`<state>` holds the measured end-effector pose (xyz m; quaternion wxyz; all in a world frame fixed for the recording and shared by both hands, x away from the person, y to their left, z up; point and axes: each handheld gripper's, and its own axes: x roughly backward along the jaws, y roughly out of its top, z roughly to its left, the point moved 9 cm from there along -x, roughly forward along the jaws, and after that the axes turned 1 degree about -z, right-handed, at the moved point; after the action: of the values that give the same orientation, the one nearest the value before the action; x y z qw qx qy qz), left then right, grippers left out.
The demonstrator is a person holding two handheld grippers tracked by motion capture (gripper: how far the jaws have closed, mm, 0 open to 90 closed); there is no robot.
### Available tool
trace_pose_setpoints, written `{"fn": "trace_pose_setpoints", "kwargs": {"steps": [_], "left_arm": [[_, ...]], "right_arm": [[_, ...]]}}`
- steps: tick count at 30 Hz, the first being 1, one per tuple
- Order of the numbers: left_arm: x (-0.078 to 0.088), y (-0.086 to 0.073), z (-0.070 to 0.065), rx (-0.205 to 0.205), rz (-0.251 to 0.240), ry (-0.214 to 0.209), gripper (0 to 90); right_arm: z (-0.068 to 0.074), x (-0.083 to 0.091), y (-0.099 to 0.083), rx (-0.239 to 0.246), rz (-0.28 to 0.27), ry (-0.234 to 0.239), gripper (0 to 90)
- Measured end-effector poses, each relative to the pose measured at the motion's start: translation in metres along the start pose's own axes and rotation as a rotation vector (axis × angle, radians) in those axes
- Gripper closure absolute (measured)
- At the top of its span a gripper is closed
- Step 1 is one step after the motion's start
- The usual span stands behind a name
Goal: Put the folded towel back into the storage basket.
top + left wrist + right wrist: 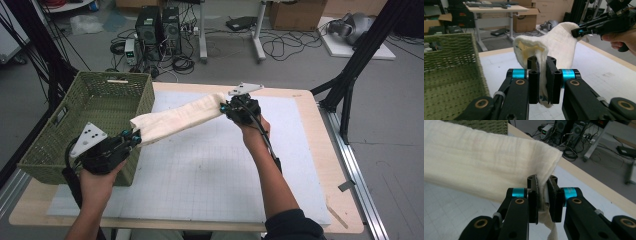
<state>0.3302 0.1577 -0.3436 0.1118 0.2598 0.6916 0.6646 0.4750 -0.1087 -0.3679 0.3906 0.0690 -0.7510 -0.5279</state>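
A folded cream cloth [180,118] hangs stretched in the air above the white gridded mat [200,170], running from lower left to upper right. My left gripper [134,137] is shut on its left end, beside the front right corner of the green woven basket [65,150]. My right gripper [223,107] is shut on the cloth's other end, over the far middle of the mat. In the left gripper view the cloth [554,45] rises between my jaws, with the right gripper [576,32] pinching its far end. In the right gripper view the cloth [481,162] spreads leftward from my jaws.
The basket stands at the table's left side, overhanging its edge. The wooden tabletop [320,145] frames the mat. Black frame legs [350,85] stand right of the table. Computers and cables [160,35] lie on the floor behind.
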Motion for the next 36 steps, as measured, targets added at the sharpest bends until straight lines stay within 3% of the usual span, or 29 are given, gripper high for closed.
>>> {"fn": "trace_pose_setpoints", "kwargs": {"steps": [8, 23, 36], "left_arm": [[0.019, 0.004, 0.017, 0.011, -0.025, 0.054, 82.4], [0.047, 0.004, 0.052, 0.052, -0.054, 0.154, 82.5], [0.071, 0.006, 0.078, 0.081, -0.081, 0.226, 82.6]], "right_arm": [[0.013, -0.017, 0.028, 0.039, -0.012, 0.021, 81.4], [0.047, -0.069, 0.073, 0.108, -0.027, 0.095, 81.4], [0.073, -0.093, 0.104, 0.151, -0.045, 0.137, 81.4]]}}
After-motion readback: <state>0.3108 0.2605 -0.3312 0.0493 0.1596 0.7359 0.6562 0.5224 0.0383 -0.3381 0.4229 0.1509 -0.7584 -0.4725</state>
